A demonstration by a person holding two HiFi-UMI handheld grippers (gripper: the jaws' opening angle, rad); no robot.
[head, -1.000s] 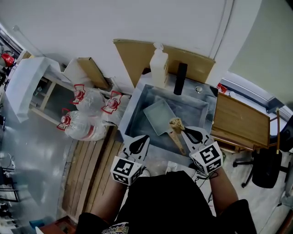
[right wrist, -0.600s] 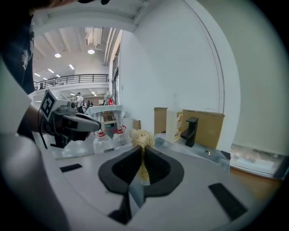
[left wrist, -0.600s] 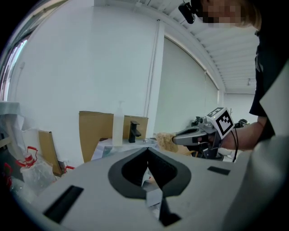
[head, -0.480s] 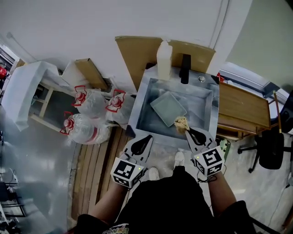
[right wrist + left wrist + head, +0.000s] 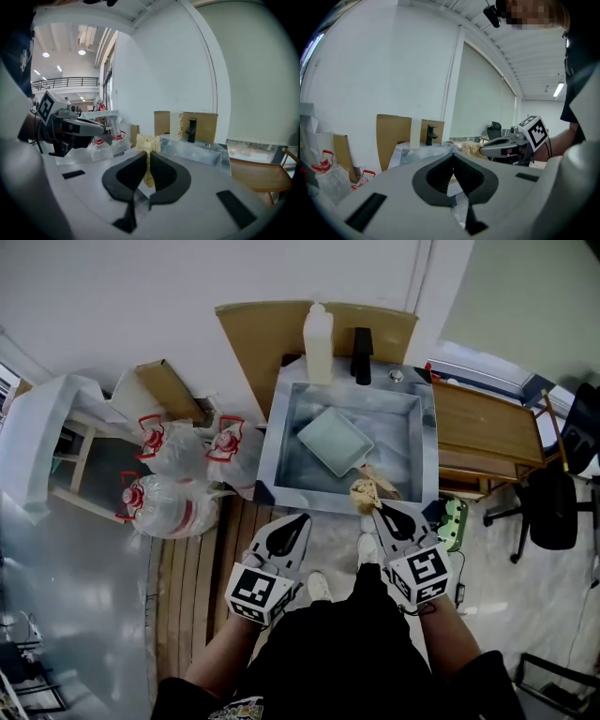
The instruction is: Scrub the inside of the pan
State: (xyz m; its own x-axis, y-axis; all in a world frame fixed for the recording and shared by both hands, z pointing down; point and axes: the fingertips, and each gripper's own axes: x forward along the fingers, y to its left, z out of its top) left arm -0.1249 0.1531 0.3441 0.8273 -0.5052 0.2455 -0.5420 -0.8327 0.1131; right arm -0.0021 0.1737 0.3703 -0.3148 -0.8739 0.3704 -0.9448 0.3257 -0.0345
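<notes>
Now you are holding the scrubber short of the pan, with the scrubbing not yet begun.

Your right tongs [image 5: 377, 512] are pinching a tan fibrous scrubber [image 5: 363, 491] by its lower end, and it is sitting over the near rim of the steel sink [image 5: 274, 432]. Your left tongs [image 5: 300, 519] are pressed together on nothing, just short of that rim. The rectangular pan [image 5: 334, 439] is lying open side up in the basin, turned cornerwise, with its handle pointing toward your right side. I would lower the scrubber's free end flat onto the pan floor and keep the pinch firm, since the soft fibre will probably bend. The pan will likely slide on the steel, so steadying its handle with your left tongs should help while you are working into the corners.
</notes>
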